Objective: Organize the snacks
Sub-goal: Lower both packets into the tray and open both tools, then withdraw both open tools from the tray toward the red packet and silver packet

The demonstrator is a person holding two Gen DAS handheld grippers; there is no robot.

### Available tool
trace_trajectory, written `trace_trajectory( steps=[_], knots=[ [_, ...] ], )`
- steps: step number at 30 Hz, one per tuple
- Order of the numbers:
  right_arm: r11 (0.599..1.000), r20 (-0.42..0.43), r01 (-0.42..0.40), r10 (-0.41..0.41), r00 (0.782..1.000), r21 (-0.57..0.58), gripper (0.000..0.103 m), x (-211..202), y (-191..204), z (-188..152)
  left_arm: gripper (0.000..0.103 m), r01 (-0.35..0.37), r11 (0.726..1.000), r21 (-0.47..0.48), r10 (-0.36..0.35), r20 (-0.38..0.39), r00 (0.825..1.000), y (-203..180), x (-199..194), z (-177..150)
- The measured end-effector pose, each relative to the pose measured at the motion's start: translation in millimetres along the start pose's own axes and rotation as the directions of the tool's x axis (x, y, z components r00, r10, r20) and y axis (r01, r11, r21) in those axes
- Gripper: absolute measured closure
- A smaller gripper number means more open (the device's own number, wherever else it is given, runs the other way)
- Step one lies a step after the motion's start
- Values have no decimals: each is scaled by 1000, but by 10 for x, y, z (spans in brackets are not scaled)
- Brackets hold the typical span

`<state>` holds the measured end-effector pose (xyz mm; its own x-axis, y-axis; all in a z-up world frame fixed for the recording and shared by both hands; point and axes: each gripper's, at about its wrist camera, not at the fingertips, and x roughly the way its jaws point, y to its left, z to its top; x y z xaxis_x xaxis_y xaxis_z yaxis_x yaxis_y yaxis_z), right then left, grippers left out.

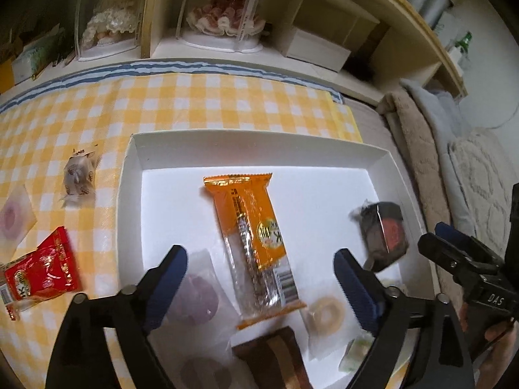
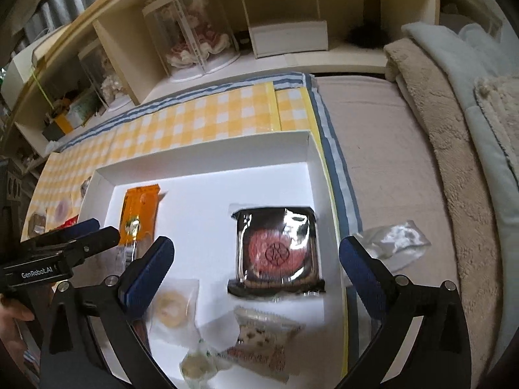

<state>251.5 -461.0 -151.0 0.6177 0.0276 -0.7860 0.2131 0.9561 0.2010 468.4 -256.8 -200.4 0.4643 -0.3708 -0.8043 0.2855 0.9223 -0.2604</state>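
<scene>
Left wrist view. Left gripper point(image 1: 259, 287) spread wide, nothing between the blue pads, hovering over lower centre of the white box point(image 1: 129, 175). Orange snack pack point(image 1: 256, 246) flat in box, mid-frame, lying in the gap between the pads. Purple round pastry point(image 1: 194, 295) under the left pad; pale ring pastry point(image 1: 326, 316) beside the right pad; brown bar point(image 1: 272, 356) at bottom centre. Outside the box, on the yellow check cloth point(image 1: 194, 103): red packet point(image 1: 42, 274) lower left, clear-wrapped sweet point(image 1: 79, 176) left. Risk: closing here could catch the purple pastry wrapper along with the orange pack, or crush it. Right gripper point(image 1: 438, 240) close at right edge; collision possible. Legible: "DAS" on right gripper body; barcode on orange pack; other print unreadable.

Right wrist view. Right gripper point(image 2: 256, 269) also wide apart, empty, over the black-tray mooncake point(image 2: 277, 249) at right of box. Nougat-like packet point(image 2: 259, 340) and green-white sweet point(image 2: 196, 364) at bottom. Clear bag point(image 2: 395, 243) outside, right, on bedding. Risk: rigid tray slipping from pads; right pad sits outside the box wall and could snag it. Legible: "GenRobot.AI" on left gripper, left edge.
</scene>
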Motion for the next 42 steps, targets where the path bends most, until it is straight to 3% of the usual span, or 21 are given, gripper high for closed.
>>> trace_trajectory(
  steps=[3, 22, 42],
  knots=[
    [1000, 9, 4, -4, 1000, 10, 0, -70, 2, -78, 0, -5, 1000, 13, 5, 4, 1000, -9, -104, -71],
    [998, 64, 46, -48, 997, 33, 0, -559, 141, -400, 0, -24, 997, 77, 20, 46, 999, -36, -852, -399],
    [999, 178, 25, -18, 984, -40, 0, -1255, 968, -413, 0, -52, 992, 117, 30, 183, 983, 352, -2452, -641]
  ],
)
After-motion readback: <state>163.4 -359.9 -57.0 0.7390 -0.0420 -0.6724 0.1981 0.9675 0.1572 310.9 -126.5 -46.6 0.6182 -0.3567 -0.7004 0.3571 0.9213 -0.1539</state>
